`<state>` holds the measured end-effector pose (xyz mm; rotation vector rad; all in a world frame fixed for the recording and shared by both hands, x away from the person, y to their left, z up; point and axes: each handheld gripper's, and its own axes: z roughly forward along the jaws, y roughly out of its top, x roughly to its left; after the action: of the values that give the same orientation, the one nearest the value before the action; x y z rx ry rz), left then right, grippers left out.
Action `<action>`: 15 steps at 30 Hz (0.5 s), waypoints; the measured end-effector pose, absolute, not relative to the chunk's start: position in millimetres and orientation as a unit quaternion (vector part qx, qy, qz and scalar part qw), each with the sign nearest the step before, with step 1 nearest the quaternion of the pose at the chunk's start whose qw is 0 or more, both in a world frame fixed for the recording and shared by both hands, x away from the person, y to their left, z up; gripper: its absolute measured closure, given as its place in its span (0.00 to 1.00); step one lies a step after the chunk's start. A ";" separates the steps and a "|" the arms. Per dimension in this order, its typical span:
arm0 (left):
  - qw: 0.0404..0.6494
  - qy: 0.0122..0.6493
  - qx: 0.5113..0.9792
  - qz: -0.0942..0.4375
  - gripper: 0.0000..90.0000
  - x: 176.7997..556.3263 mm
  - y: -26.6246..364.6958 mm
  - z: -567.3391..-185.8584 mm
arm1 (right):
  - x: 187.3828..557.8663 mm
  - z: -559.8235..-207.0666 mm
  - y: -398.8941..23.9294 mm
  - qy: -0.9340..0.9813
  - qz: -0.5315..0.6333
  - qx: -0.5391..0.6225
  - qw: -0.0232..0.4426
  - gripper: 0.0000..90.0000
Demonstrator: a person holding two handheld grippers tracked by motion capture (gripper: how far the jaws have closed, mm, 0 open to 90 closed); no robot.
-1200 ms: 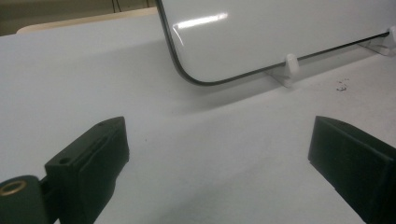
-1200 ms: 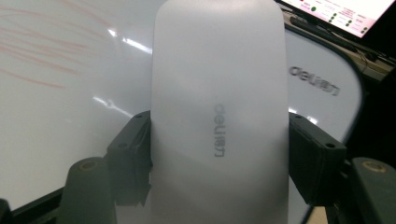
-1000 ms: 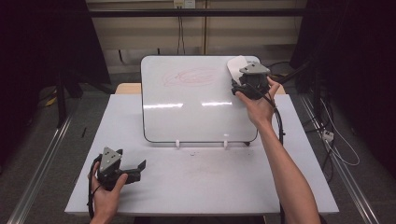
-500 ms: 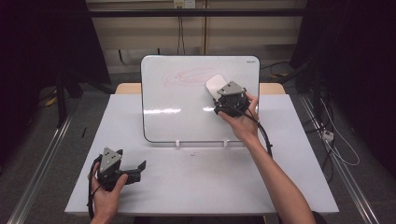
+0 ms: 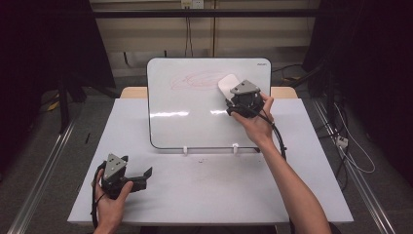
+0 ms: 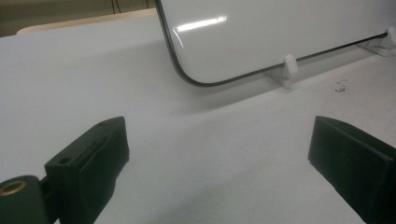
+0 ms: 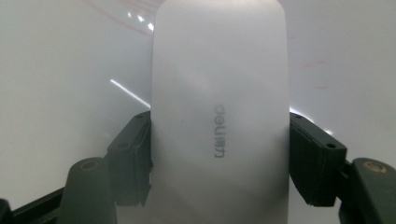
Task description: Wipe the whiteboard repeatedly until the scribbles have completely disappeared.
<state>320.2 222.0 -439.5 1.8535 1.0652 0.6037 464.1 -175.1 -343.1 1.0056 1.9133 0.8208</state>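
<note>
A white whiteboard (image 5: 195, 122) stands propped on the table (image 5: 204, 190), with red scribbles (image 5: 195, 79) near its top. My right gripper (image 5: 233, 96) is shut on a white eraser (image 5: 227, 85) and holds it flat against the board's upper right, just right of the scribbles. In the right gripper view the eraser (image 7: 219, 116) sits between both black pads (image 7: 313, 158), with faint red marks (image 7: 116, 16) on the board (image 7: 56, 70) behind it. My left gripper (image 5: 145, 178) rests at the table's front left, open, with nothing between its fingers; the left gripper view has it (image 6: 219, 149) open above bare table.
Two white clip feet (image 5: 185, 149) hold the board's lower edge; one foot (image 6: 287, 70) is in the left gripper view. Small dark specks (image 6: 341, 85) lie on the table in front of the board. Cables (image 5: 350, 146) and metal rails (image 5: 44, 165) run along the floor beside the table.
My right gripper with the eraser has slid from the board's top right corner leftward and down across the board. The left gripper has stayed put.
</note>
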 end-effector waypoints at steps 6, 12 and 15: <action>0.445 0.432 0.745 0.244 0.06 320.6 223.3 -439.6 | 475.2 -326.8 -196.1 0.732 0.331 0.429 0.414 0.35; 0.442 0.430 0.747 0.248 0.06 320.9 221.6 -439.4 | 473.4 -327.2 -196.4 0.716 0.338 0.440 0.425 0.35; 0.443 0.427 0.748 0.248 0.06 320.6 221.0 -438.9 | 471.2 -331.4 -192.0 0.712 0.339 0.441 0.429 0.35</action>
<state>320.6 221.0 -438.9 1.8568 1.0596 0.6150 471.2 -192.0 -331.4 1.1006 1.7769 0.8467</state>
